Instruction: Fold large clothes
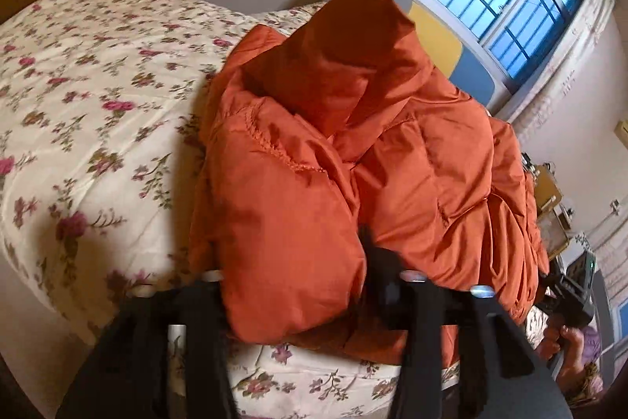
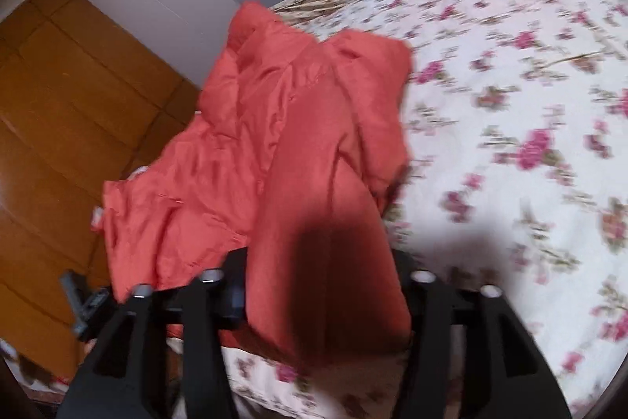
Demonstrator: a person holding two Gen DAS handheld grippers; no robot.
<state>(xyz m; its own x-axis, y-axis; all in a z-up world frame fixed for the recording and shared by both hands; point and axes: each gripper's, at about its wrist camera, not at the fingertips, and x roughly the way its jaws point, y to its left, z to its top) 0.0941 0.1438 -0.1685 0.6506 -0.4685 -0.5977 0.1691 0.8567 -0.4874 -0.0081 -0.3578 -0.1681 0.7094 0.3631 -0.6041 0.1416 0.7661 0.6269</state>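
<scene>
An orange puffy jacket [image 1: 353, 152] lies bunched on the floral bedspread [image 1: 98, 97] near the bed's edge. In the left wrist view a fold of it drapes over my left gripper [image 1: 310, 285] and hides the fingertips; the jaws stand wide apart around the fabric. In the right wrist view the same jacket [image 2: 282, 144] hangs over my right gripper [image 2: 322, 285], a padded sleeve lying between the wide-set jaws. The right gripper and the hand holding it also show at the right edge of the left wrist view [image 1: 573, 297].
The floral bedspread [image 2: 510, 105] stretches away to the right in the right wrist view. A wooden floor [image 2: 70, 112] lies beside the bed. A grey, yellow and blue headboard [image 1: 443, 38], a barred window [image 1: 506, 2] and curtains stand behind the bed.
</scene>
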